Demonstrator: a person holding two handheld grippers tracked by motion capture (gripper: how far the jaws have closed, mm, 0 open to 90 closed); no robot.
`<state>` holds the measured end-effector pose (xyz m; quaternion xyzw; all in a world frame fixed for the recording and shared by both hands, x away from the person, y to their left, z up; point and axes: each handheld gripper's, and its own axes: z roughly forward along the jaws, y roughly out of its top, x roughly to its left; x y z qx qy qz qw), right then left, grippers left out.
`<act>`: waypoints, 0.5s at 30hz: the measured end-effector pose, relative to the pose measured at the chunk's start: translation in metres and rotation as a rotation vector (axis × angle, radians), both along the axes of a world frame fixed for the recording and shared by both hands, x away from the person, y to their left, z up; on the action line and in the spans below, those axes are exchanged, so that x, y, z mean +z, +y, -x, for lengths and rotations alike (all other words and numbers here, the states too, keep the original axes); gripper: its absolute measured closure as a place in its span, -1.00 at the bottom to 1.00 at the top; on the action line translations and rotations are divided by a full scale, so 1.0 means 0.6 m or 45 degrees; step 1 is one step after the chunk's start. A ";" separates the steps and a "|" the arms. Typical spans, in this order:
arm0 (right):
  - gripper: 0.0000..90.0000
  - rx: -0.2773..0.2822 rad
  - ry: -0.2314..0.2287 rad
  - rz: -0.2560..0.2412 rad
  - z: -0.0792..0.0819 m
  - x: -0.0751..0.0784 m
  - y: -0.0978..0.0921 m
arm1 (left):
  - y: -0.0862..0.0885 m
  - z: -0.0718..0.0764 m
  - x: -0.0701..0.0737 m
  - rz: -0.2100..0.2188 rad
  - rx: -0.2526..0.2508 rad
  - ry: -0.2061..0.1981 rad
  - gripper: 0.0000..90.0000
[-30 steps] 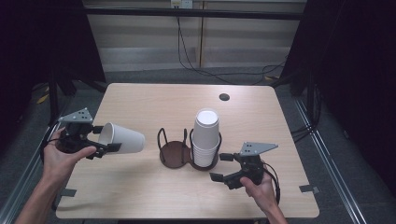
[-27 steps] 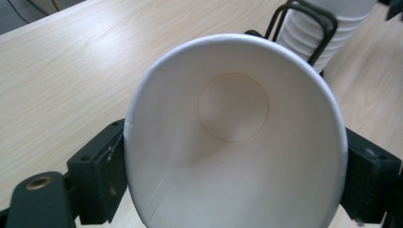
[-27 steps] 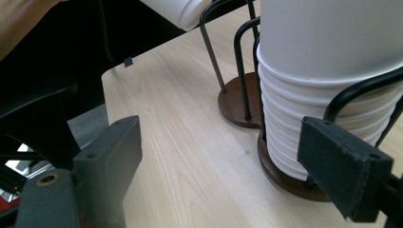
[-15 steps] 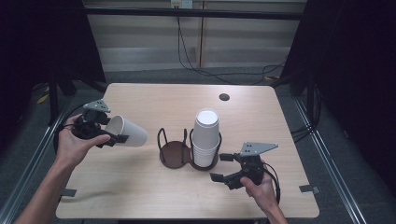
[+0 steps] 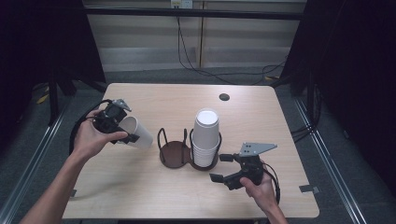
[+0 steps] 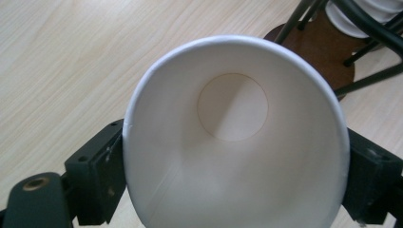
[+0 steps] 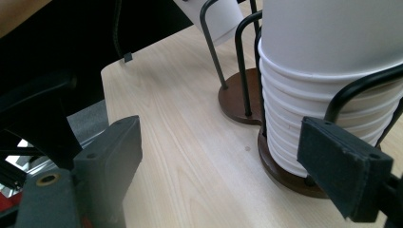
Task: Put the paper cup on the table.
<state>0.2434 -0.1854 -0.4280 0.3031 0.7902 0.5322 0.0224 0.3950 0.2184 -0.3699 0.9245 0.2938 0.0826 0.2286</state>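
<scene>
Here, in the high view, the left hand-held gripper (image 5: 122,129) sits toward nine o'clock on the desk (image 5: 154,196), clamped on a single white paper cup (image 5: 136,133); the cup lies tilted on its side, its closed base pointing toward three o'clock at the wire cup holder (image 5: 175,150), near it but apart. In the left gripper view the cup (image 6: 233,137) shows mouth-on — round bottom visible deep inside — with one black jaw pressed against its rim at either side; the holder's brown base (image 6: 332,52) lies beyond it at about one o'clock.

The holder stands near the desk's middle; its compartment on the nine o'clock side is bare, and the one on the three o'clock side carries a stack of white cups (image 5: 206,137), upside down, rising above the wire hoops.

The right hand-held gripper (image 5: 223,168) rests toward five o'clock of the holder, its jaws spread wide and holding nothing; the right hand (image 5: 259,187) grips it from behind. In the right gripper view the stack (image 7: 328,71) stands just beyond the jaw at three o'clock, close to it — whether they touch I cannot tell; bare desk wood (image 7: 190,156) lies between the two jaws.

A small dark round hole (image 5: 224,97) marks the desk toward one o'clock.
</scene>
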 end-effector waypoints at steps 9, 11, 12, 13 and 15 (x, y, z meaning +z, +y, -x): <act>-0.66 0.002 0.000 0.012 0.001 -0.002 0.001 | -0.037 -0.011 -0.019 -0.151 -0.058 0.042 -0.73; -0.66 0.001 0.001 0.013 0.000 -0.002 0.002 | -0.041 -0.015 -0.022 -0.170 -0.062 0.058 -0.74; -0.66 0.001 0.001 0.013 0.000 -0.002 0.002 | -0.041 -0.015 -0.022 -0.170 -0.062 0.058 -0.74; -0.66 0.006 0.000 0.016 0.001 -0.003 0.003 | -0.042 -0.017 -0.025 -0.173 -0.054 0.049 -0.75; -0.66 0.011 0.000 0.018 0.001 -0.003 0.004 | -0.043 -0.019 -0.028 -0.192 -0.057 0.058 -0.76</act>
